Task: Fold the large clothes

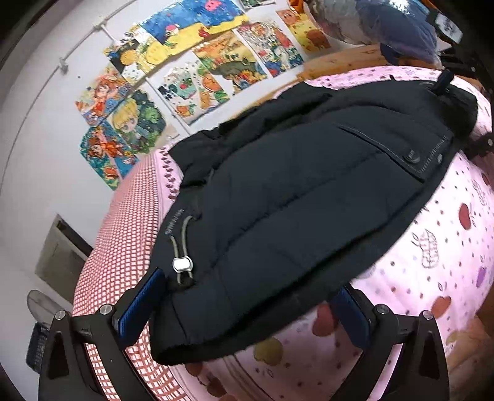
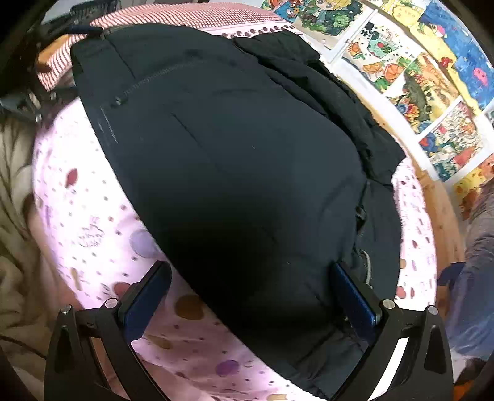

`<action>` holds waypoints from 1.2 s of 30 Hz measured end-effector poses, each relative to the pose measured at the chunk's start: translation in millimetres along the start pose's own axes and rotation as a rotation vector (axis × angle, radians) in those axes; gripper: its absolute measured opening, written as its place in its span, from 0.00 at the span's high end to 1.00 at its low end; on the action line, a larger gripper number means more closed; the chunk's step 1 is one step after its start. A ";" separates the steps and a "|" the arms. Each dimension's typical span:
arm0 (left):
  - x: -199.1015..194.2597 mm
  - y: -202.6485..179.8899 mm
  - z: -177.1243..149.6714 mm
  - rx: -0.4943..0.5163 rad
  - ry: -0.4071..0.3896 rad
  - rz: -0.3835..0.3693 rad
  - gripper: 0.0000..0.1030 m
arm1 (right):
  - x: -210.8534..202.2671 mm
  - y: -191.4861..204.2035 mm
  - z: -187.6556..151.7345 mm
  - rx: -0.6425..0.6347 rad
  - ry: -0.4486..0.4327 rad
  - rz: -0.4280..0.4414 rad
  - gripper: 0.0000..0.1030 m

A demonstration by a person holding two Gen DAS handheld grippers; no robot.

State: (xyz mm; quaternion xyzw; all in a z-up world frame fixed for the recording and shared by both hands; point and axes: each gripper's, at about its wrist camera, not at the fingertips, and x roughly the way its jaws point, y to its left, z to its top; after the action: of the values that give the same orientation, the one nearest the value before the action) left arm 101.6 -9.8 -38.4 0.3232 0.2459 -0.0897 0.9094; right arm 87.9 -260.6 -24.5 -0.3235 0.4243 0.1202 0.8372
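A dark navy padded jacket (image 1: 293, 191) lies flat on a bed with a pink spotted sheet (image 1: 432, 262). My left gripper (image 1: 247, 308) is open at the hem corner, its blue pads wide apart on either side of the fabric. A grey drawcord with a silver toggle (image 1: 182, 265) lies beside the left pad. In the right wrist view the jacket (image 2: 231, 169) fills the middle. My right gripper (image 2: 251, 299) is open too, with the jacket's near end between its fingers. A black lining or hood (image 2: 324, 92) bunches along the far side.
A red-and-white checked sheet (image 1: 123, 231) covers the bed's side. Colourful drawings (image 1: 191, 71) hang on the white wall behind. A wooden bed frame (image 2: 444, 209) runs along that wall. Grey and blue bundled clothes (image 1: 386, 21) sit at the head end. Beige fabric (image 2: 15, 246) lies left.
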 end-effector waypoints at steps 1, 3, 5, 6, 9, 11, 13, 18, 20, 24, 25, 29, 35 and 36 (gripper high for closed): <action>-0.4 2.2 1.0 -0.012 -0.005 0.006 0.00 | 0.8 -0.2 -1.2 -0.006 -0.001 -0.017 0.02; -1.6 7.3 2.7 -0.036 -0.021 0.016 0.00 | 1.5 0.0 -3.4 -0.021 -0.007 -0.066 0.02; -3.1 12.4 4.5 -0.054 -0.047 0.039 0.02 | 1.1 -0.4 -5.3 -0.031 -0.018 -0.115 0.02; -5.3 14.3 5.3 -0.061 -0.064 0.050 0.05 | 0.3 -1.1 -7.3 -0.033 -0.027 -0.135 0.02; -9.6 16.0 7.2 -0.067 -0.096 0.051 0.14 | -5.7 -2.3 -10.3 -0.027 -0.070 -0.175 0.02; -12.2 13.2 7.7 -0.054 -0.111 0.056 0.23 | -9.8 -1.2 -9.3 -0.029 -0.089 -0.191 0.04; -14.3 9.3 8.9 -0.035 -0.119 0.058 0.34 | -12.7 -1.5 -10.2 -0.020 -0.110 -0.159 0.24; -18.5 10.0 15.7 -0.049 -0.125 0.037 0.61 | -21.4 1.7 -10.7 -0.012 -0.161 -0.103 0.60; -19.6 12.6 20.7 -0.061 -0.132 0.021 0.70 | -25.5 -0.5 -10.4 -0.004 -0.198 -0.099 0.75; -17.9 20.4 32.9 -0.107 -0.123 0.016 0.82 | -37.1 -5.9 -7.4 0.041 -0.281 -0.129 0.86; -17.5 22.2 36.5 -0.117 -0.118 0.017 0.85 | -40.5 -9.8 -6.7 0.062 -0.307 -0.135 0.89; -22.9 32.4 48.0 -0.164 -0.145 0.023 0.90 | -55.5 -21.5 -3.3 0.134 -0.398 -0.173 0.93; -23.0 55.3 72.5 -0.219 -0.176 0.018 0.91 | -67.3 -43.2 11.9 0.229 -0.458 -0.211 0.93; -21.0 60.2 78.7 -0.223 -0.183 0.023 0.91 | -67.9 -50.0 18.6 0.246 -0.465 -0.218 0.93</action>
State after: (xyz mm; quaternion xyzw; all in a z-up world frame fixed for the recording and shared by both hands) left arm 133.4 -12.8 57.7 0.2136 0.1666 -0.0804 0.9592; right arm 82.0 -281.7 59.0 -0.2269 0.1947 0.0478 0.9531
